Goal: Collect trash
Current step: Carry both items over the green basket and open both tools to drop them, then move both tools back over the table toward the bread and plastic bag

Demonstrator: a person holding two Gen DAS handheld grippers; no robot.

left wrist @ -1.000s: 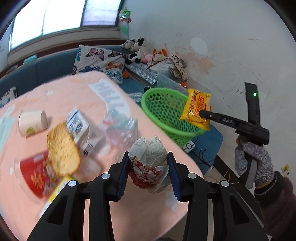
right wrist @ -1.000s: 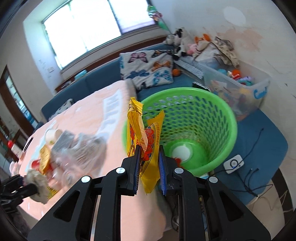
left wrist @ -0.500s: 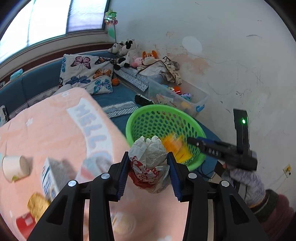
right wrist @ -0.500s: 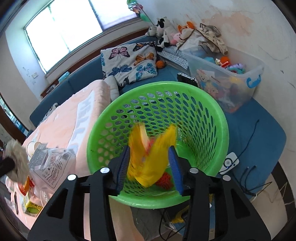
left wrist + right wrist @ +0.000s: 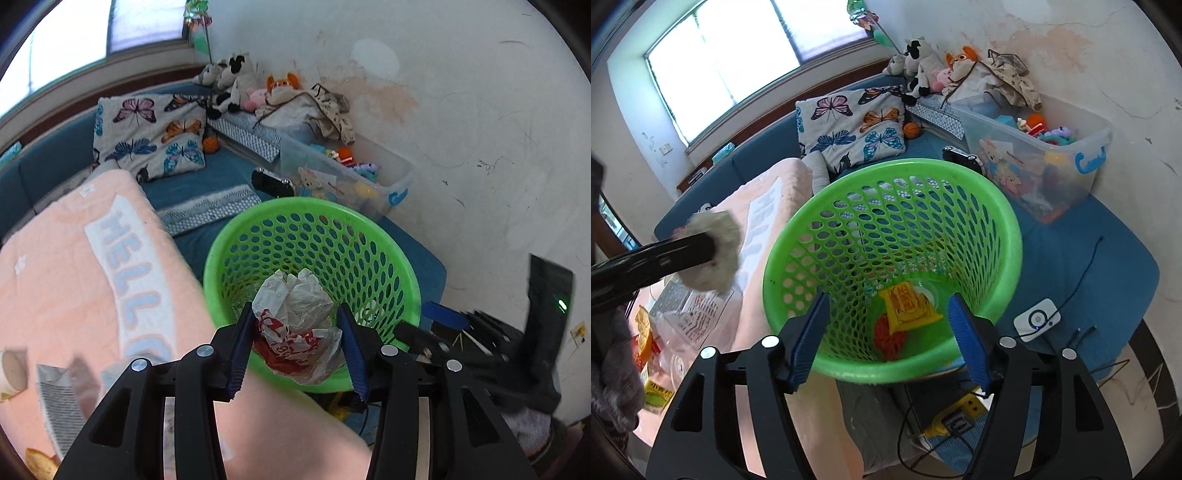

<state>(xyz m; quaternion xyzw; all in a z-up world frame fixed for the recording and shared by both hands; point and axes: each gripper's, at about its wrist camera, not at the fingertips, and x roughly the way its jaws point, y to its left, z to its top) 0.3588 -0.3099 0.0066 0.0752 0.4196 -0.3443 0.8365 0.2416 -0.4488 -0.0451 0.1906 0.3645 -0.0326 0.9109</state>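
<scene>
Dropped yellow packet (image 5: 908, 305) now in basket (image 5: 1004, 218); right claw (image 5: 892, 334) spread above; left claw (image 5: 295, 334) pinching wrapper (image 5: 295, 314).

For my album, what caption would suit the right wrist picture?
Open right gripper poised over the green basket, a yellow snack packet lying at the bottom.

Black tongs (image 5: 295, 341) — blue pads (image 5: 809, 334), silver screws.

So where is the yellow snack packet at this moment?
In the right wrist view the yellow snack packet lies on the bottom of the green basket, beside a red wrapper, below the open right gripper.
</scene>
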